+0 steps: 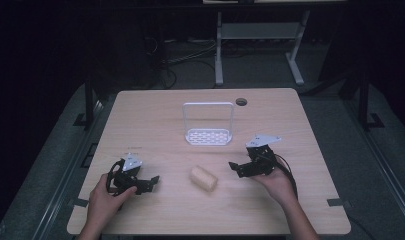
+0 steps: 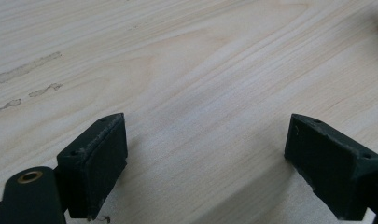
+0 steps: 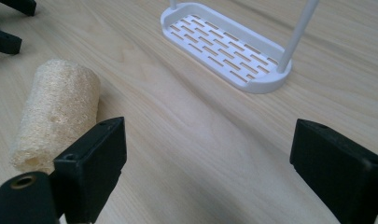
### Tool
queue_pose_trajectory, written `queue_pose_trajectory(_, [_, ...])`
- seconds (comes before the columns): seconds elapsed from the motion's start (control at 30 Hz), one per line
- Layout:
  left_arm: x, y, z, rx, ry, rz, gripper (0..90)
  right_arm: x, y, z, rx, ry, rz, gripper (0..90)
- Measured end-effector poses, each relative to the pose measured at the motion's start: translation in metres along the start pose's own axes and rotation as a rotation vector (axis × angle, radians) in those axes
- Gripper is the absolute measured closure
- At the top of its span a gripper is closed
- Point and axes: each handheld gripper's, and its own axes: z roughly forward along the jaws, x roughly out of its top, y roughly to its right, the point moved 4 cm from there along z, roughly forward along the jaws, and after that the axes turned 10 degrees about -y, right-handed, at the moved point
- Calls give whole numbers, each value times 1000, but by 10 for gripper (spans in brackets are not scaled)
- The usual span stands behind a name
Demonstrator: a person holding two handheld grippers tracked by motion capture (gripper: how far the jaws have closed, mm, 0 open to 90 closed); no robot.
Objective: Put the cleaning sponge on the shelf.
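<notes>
Pale, rough, cylindrical loofah [image 1: 204,178]

No lettering to read anywhere here: no label, brand, number or sign. The loofah roll [image 1: 204,178] is bare and unmarked, and the white slotted rack [image 1: 208,135] carries only its pattern of slots, no print. The desk [image 1: 155,115] gives plain wood grain and a few faint smudges in the left gripper view, none of them forming characters. The black pads of the left claw [image 2: 205,154] and the right claw [image 3: 207,158] are blank, and the grey plates on top of them in the high view are too small to make out any marking.
</notes>
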Motion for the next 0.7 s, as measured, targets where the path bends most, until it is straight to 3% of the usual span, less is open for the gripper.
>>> queue_pose_trajectory(0.7, [0, 0, 0, 0, 3, -3, 126, 18, -12, 9, 26, 7, -33, 106])
